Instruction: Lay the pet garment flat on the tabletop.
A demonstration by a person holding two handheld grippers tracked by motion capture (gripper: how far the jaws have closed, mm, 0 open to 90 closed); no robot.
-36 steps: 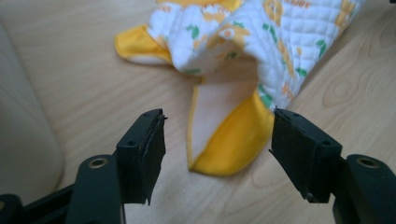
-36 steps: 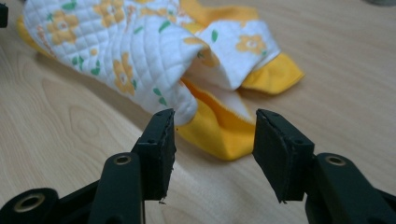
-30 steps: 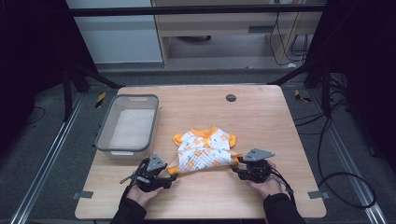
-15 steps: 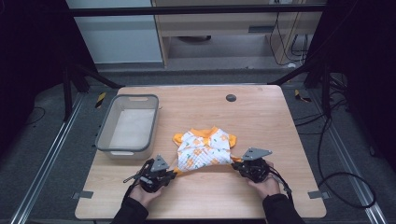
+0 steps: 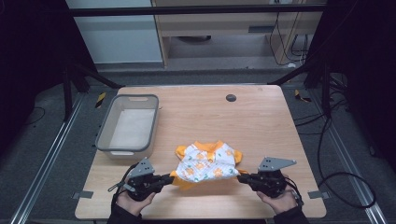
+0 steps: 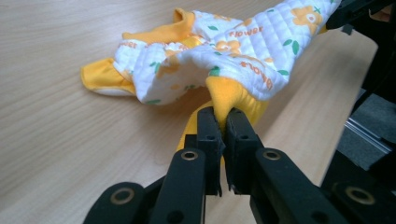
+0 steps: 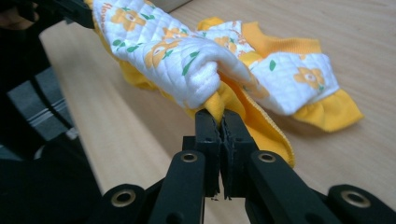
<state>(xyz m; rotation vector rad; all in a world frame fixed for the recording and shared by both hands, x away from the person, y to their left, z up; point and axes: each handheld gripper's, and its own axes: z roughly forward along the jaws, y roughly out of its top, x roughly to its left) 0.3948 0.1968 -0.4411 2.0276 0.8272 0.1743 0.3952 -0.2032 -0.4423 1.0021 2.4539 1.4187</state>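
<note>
Since the earlier frame we have closed both tongs on the small white quilted garment with orange flowers and orange trim [image 5: 206, 164], and its near edge has come up off the light wooden table [image 5: 261, 116] while both our hands rose a little. Our left tongs [image 5: 168, 178] sit at about seven o'clock on the table in the high view, their black jaws pinched shut on a fold of orange hem; the left gripper view shows that hem [image 6: 227, 95] squeezed between the two pads, with the white quilted cloth draped away toward one o'clock. Our right tongs [image 5: 243, 177] sit at about five o'clock, likewise clamped on the garment's orange edge; in the right gripper view the jaws stand almost together with the orange fabric [image 7: 219, 105] caught between them and a rolled white fold lying just above. Between the two tongs the garment's near edge hangs stretched and lifted, while its far part, with the orange collar and a sleeve at roughly two o'clock of the cloth, rests on the table. At ten o'clock of the garment, well apart from it, stands a grey rectangular plastic bin [image 5: 105, 140]. Near twelve o'clock we see a small dark round grommet [image 5: 230, 97] set in the table.
</note>
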